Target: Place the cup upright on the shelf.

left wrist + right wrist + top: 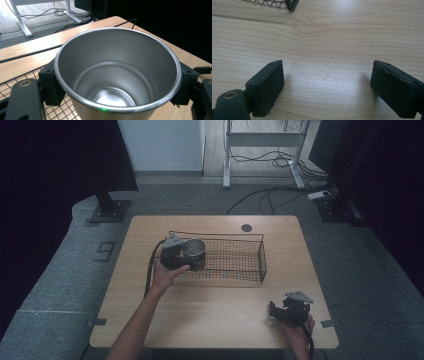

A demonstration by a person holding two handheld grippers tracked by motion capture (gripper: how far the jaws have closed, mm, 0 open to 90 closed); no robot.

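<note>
metal cup point(117, 75) clamped by left gripper point(117, 85); high view adds wire basket point(250, 262).

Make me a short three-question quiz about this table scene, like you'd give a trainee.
1. True or false: the left gripper is shut on the metal cup.
2. Where is the cup? A) over the wire basket's left end B) on the floor C) beside the right gripper
3. What lies between the right gripper's jaws?

Key:
1. True; its jaws press the cup's sides.
2. A.
3. Nothing; they stand open over bare table.
</note>
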